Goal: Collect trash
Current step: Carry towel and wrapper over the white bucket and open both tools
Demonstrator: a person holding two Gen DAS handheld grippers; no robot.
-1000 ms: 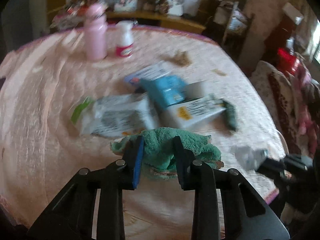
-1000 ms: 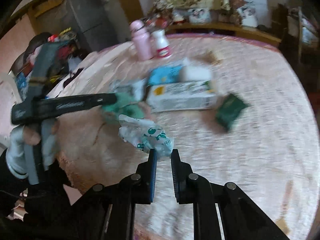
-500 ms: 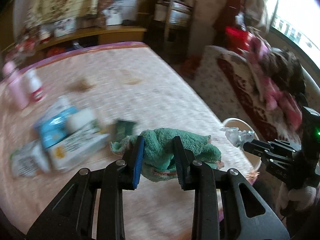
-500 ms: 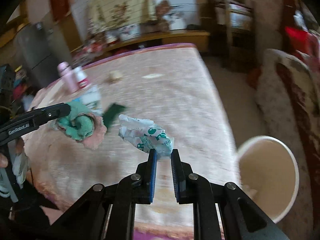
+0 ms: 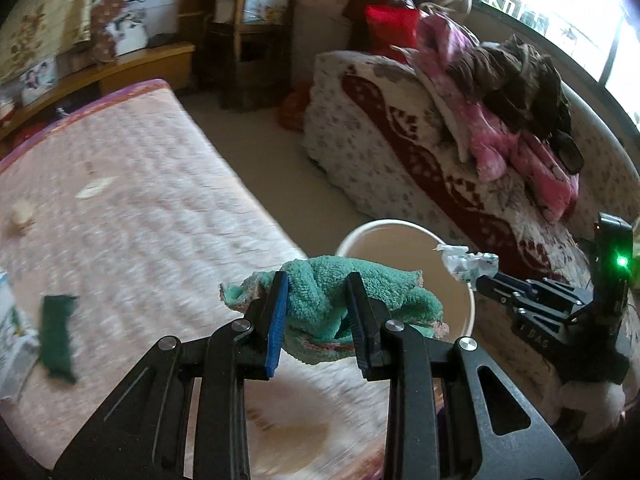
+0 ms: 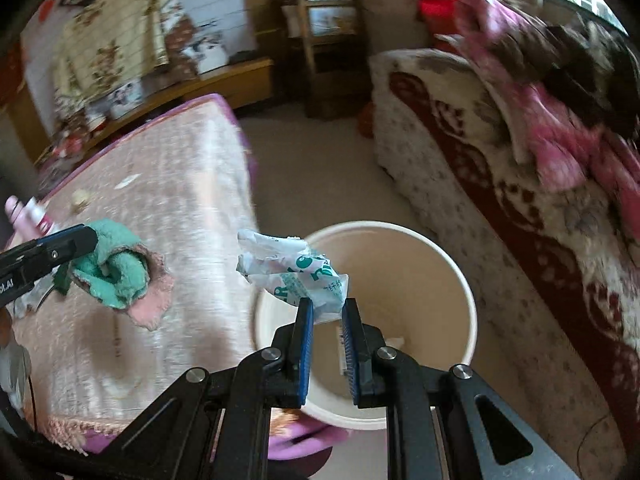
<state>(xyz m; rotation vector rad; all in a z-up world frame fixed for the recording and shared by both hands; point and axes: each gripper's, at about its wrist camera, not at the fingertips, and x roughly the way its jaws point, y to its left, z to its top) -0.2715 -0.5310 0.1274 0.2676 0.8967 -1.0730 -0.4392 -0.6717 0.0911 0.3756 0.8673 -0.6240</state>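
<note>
A table (image 5: 132, 216) under a pink quilted cloth carries a dark green packet (image 5: 58, 338) at eight o'clock and a small beige lump (image 5: 22, 213) and pale scrap (image 5: 95, 188) at ten o'clock.

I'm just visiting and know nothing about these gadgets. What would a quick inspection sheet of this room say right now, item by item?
Surface: table under a pink quilted cover, blurred.
Job's things: crumpled white wrapper with green print held over the cream bucket on the floor; a little trash already lies in the bucket.
Clutter: dark green packet, a pale scrap and a small beige lump on the table.
Grippers: left gripper shut on a green cloth; right gripper shut on the wrapper.
Cables: nothing seen.
Surroundings: sofa with patterned cover piled with pink and brown clothes, wooden shelf, window.
</note>
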